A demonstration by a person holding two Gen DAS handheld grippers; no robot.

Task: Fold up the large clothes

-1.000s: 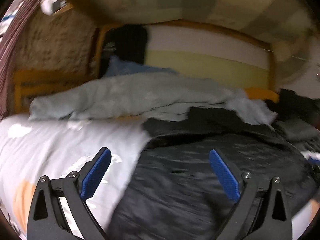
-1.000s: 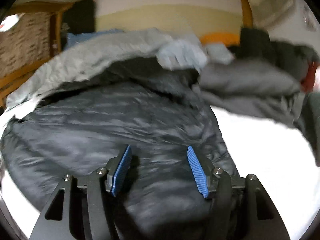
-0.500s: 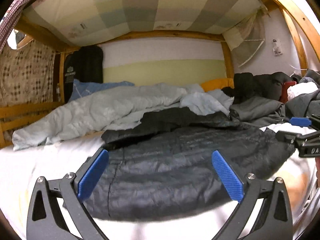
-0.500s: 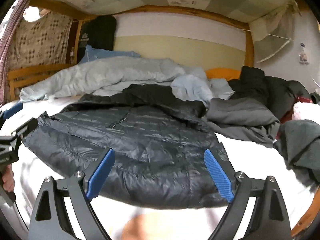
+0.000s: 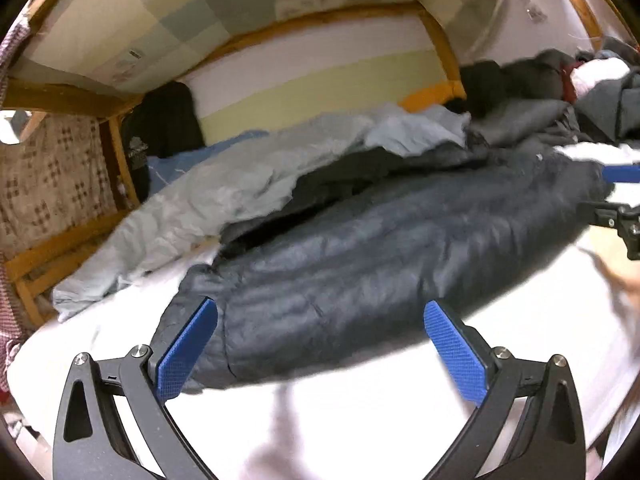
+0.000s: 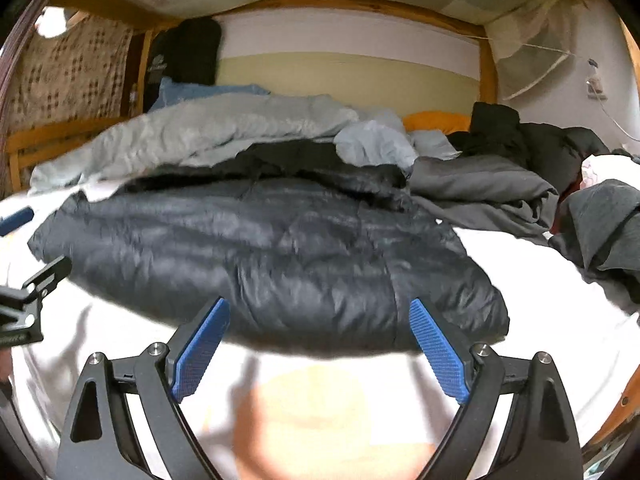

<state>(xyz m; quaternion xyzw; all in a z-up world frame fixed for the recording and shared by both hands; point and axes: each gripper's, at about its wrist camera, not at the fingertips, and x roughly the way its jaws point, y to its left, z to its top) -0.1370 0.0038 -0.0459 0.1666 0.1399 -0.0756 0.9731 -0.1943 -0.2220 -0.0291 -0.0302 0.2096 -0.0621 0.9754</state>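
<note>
While both views show the dark puffer jacket (image 5: 400, 256) — only the right wrist's reaches the grey garment pile (image 6: 600, 216).

left gripper (image 5: 320, 344), right gripper (image 6: 319, 344): black angular frames, silver screws, 2 blue textured pads on jaws

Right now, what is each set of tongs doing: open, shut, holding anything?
Left tongs: open, holding nothing; the dark puffer jacket lies just ahead.
Right tongs: open, holding nothing.
</note>
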